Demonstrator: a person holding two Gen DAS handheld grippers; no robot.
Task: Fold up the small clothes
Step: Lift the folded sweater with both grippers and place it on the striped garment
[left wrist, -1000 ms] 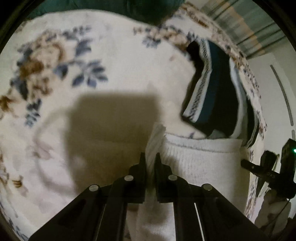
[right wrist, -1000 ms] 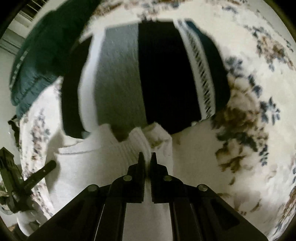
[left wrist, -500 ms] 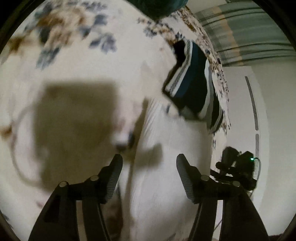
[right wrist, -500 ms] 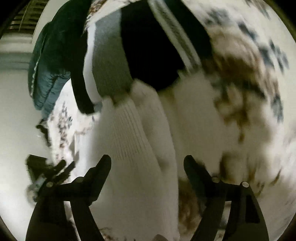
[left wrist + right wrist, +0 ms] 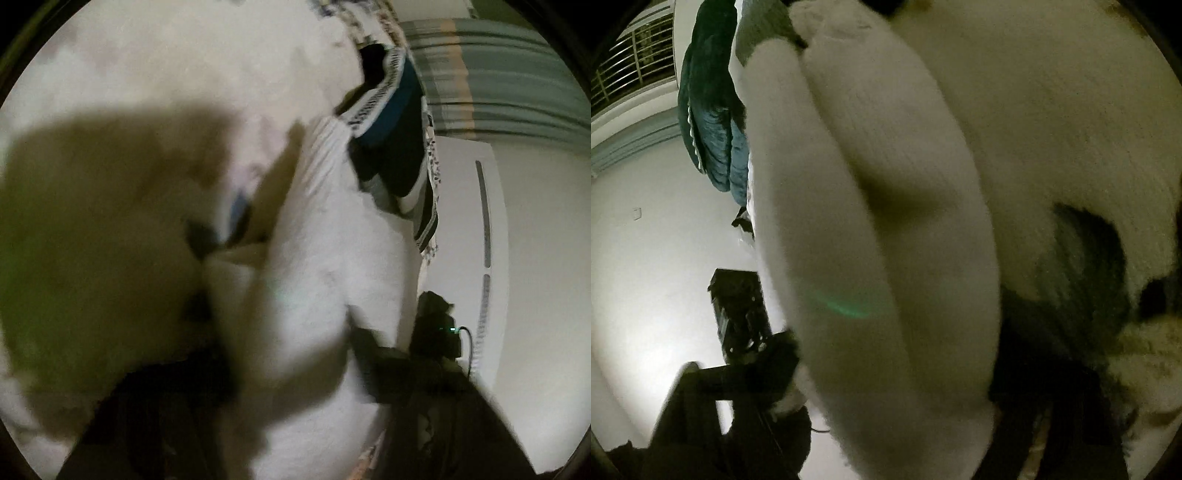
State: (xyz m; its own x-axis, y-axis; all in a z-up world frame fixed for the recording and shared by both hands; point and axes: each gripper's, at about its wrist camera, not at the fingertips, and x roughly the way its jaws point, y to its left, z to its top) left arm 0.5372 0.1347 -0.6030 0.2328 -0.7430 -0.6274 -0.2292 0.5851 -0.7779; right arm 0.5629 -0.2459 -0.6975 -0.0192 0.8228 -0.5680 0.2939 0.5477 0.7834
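Observation:
A white ribbed knit garment [image 5: 314, 240] lies on the floral blanket [image 5: 184, 74], close up and blurred. My left gripper [image 5: 291, 354] is closing, and a thick fold of that garment fills the gap between its dark fingers. In the right wrist view the same white garment [image 5: 868, 221] bulges toward the lens. My right gripper [image 5: 897, 369] is also closing, with the fold between its fingers. Blur hides whether any pad presses the cloth. A folded garment striped black, teal and white [image 5: 391, 122] lies just beyond the white one.
A teal quilted cover [image 5: 709, 122] hangs over the bed's far side. A dark device with a green light [image 5: 439, 328] stands by the bed edge, also visible as a dark device [image 5: 738, 306] over the pale floor. Striped curtains [image 5: 498, 74] hang behind.
Both grippers let go of the white garment's edge, opened wide, dropped closer over the garment and tilted. Their jaws are now narrower around a thick fold.

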